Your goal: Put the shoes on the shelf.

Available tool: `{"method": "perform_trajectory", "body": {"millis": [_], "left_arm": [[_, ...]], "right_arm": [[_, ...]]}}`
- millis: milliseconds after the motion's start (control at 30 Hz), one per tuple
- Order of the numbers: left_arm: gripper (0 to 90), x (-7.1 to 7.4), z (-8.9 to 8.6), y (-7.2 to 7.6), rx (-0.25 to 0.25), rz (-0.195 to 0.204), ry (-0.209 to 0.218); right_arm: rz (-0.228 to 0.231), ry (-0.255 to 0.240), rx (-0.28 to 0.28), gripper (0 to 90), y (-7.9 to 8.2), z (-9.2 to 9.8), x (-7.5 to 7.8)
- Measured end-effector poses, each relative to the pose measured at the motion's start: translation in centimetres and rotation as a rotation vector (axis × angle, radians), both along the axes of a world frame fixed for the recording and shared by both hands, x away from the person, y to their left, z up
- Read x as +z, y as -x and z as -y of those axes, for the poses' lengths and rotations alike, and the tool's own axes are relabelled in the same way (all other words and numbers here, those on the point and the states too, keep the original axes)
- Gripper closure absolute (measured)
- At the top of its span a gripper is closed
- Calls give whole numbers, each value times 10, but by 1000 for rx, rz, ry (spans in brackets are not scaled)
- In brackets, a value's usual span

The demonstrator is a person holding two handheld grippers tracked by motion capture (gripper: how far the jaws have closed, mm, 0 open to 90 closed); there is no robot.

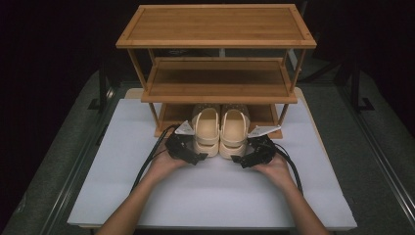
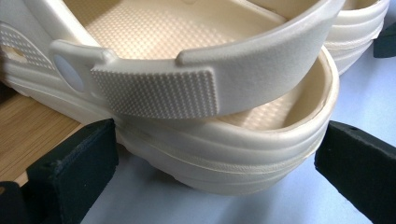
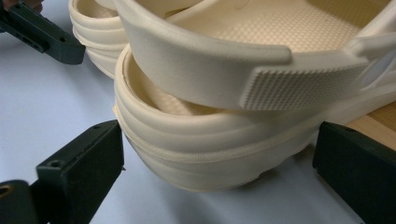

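Clogs [image 1: 220,132]: cream foam-like plastic, matt, strap ends ribbed, footbeds pebbled. Rack [image 1: 215,24]: varnished wood, visible grain. Desk [image 1: 215,196]: smooth matt white. My tool [image 2: 215,154]: matt black plastic.

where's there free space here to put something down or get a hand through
The top shelf and middle shelf of the rack are bare. So is the white mat left, right and near of the hands. It is crowded at the bottom shelf's front, where the two clogs sit side by side with the left gripper and right gripper open around their heels.
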State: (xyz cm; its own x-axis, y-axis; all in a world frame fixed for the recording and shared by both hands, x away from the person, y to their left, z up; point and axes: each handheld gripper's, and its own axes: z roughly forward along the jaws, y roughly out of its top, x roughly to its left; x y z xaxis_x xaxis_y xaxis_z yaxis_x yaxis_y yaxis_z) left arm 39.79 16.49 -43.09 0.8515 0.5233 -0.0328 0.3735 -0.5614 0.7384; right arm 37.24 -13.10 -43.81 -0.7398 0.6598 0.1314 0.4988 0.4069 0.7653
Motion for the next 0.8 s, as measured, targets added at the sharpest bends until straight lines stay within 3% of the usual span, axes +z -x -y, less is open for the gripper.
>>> {"method": "perform_trajectory", "body": {"millis": [300,500,633,800], "left_arm": [[3,2,-2,-5,14,12,-3],[2,3,-2,-19,44,4,6],[2,4,-1,-28,52,22,-13],[0,2,-2,-37,70,20,12]], "right_arm": [[5,-13,-3,20,-9,-4,3],[7,-24,-13,20,-24,-7,3],[1,-25,-21,20,-33,-9,1],[11,-27,-24,20,-44,-10,3]]}}
